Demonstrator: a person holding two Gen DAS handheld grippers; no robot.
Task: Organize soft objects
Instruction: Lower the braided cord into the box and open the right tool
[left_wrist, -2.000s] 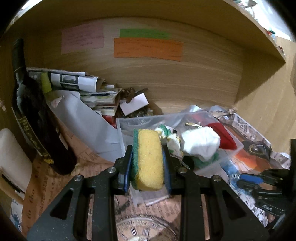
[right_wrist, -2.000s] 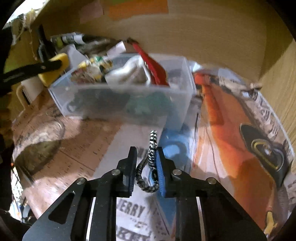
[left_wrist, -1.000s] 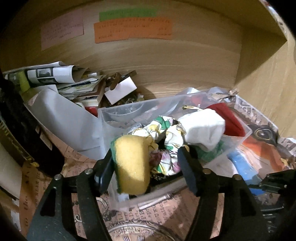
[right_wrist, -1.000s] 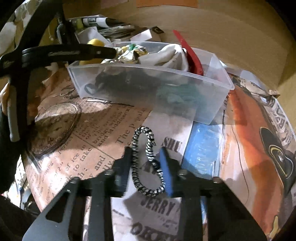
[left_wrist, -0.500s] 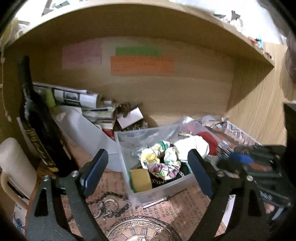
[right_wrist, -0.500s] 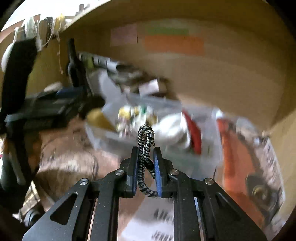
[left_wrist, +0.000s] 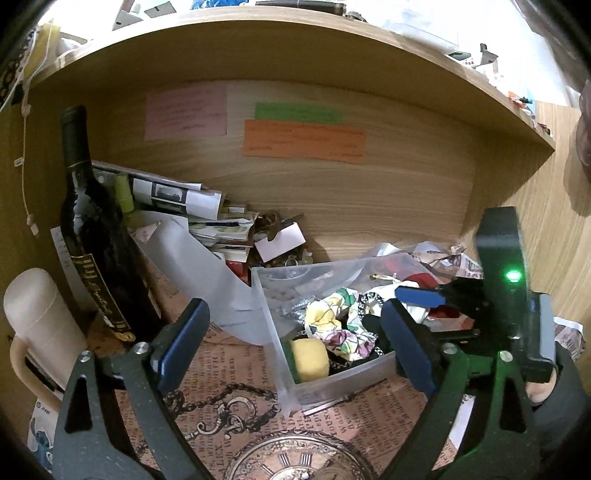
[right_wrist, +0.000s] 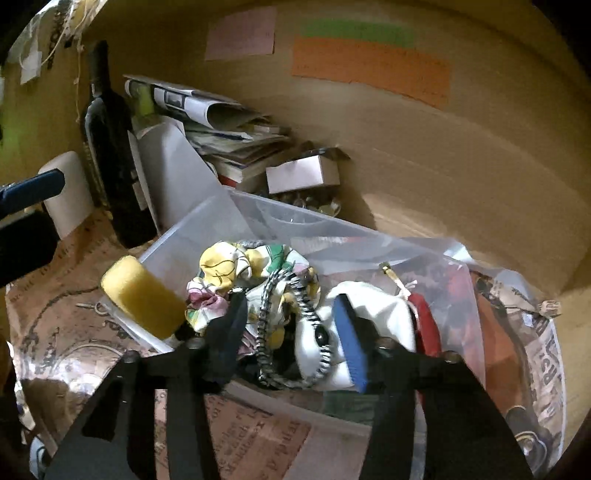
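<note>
A clear plastic bin (left_wrist: 275, 336) (right_wrist: 207, 229) stands on the shelf and holds soft things. A yellow-green sponge (left_wrist: 309, 360) (right_wrist: 142, 295) sits in its near left corner, beside a floral scrunchie (left_wrist: 332, 325) (right_wrist: 236, 269) and a white cloth (right_wrist: 373, 306). A black-and-white braided hair tie (right_wrist: 291, 332) lies loose in the bin between my right gripper's open jaws (right_wrist: 291, 325). My left gripper (left_wrist: 291, 339) is open and empty, held back in front of the bin. The right gripper (left_wrist: 413, 306) shows over the bin in the left view.
A dark wine bottle (left_wrist: 96, 236) and a cream mug (left_wrist: 33, 332) stand at the left. Rolled newspapers and books (left_wrist: 184, 206) pile at the back. Paper labels (left_wrist: 303, 142) stick on the wooden back wall. Printed paper (left_wrist: 240, 387) lines the shelf.
My left gripper let the sponge go into the bin and pulled back. My right gripper carried the hair tie over the bin, opened, and the tie now lies in the bin.
</note>
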